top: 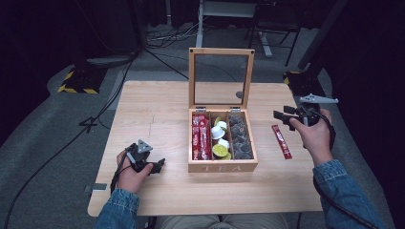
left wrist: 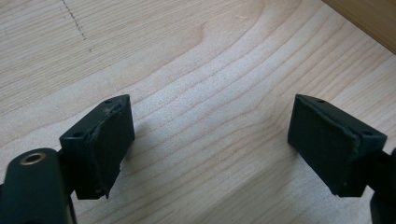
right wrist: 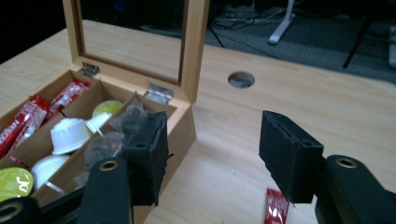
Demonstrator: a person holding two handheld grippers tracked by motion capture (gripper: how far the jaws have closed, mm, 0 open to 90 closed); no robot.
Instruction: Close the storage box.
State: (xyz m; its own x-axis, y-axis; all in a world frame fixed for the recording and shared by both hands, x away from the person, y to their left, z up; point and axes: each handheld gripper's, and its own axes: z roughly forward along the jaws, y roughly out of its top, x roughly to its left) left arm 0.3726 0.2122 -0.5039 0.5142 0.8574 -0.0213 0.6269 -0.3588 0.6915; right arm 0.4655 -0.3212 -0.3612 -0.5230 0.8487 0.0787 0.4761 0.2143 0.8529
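L hand-held gripper point(top: 159, 163) rests low on the counter point(top: 157, 114) at 8 o'clock, jaws spread, nothing between them, just bare wood below. R hand-held gripper point(top: 282, 118) hovers at 3 o'clock, jaws apart and empty; no earlier pic to compare. Red sachet point(top: 282, 141) lies flat on the counter just under and beside it, btwn R hand and tea box point(top: 223, 167). Box sits at center, lid upright at 12 o'clock; sachets point(top: 201, 136) in L slot, pods point(top: 220, 138) mid, dark bags point(top: 239, 136) in R slot.
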